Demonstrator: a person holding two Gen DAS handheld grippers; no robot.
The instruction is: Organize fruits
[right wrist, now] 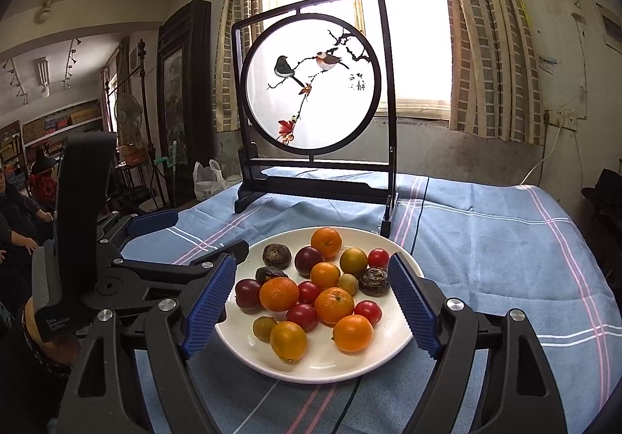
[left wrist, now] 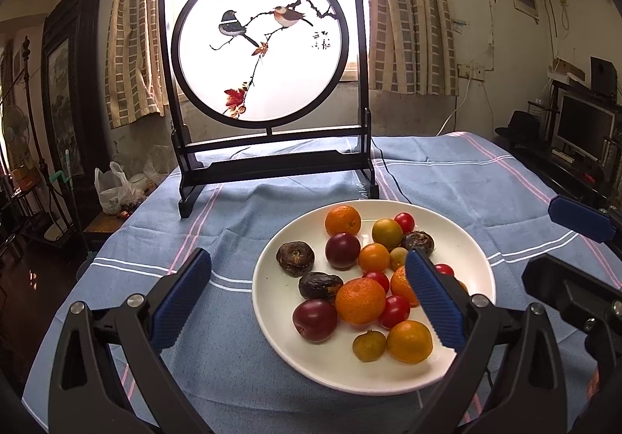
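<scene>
A white plate [left wrist: 272,301] sits on the tabletop, which is covered with a blue striped cloth [left wrist: 447,177], and it holds all the fruit in a loose heap. Among them are mandarins, the largest one [left wrist: 360,300] near the middle of the plate, with another mandarin [left wrist: 343,220] at the far rim. Two dark red plums lie there as well, one plum [left wrist: 315,319] at the near left touching the large mandarin. Small cherry tomatoes [left wrist: 393,311] are scattered between the oranges, brown water chestnuts [left wrist: 295,258] lie toward the left side, and a few greenish kumquats [left wrist: 369,345] sit near the front.

The left gripper [left wrist: 307,298] hangs above the plate's left half with its blue-padded jaws spread wide and nothing between them. The right gripper [right wrist: 311,300] is likewise wide open, its fingers standing on either side of the plate and holding nothing.

Behind the plate stands a dark wooden table screen [left wrist: 264,56] with a round panel painted with two birds on a branch. It is backlit by a window with checked curtains [left wrist: 412,18].
</scene>
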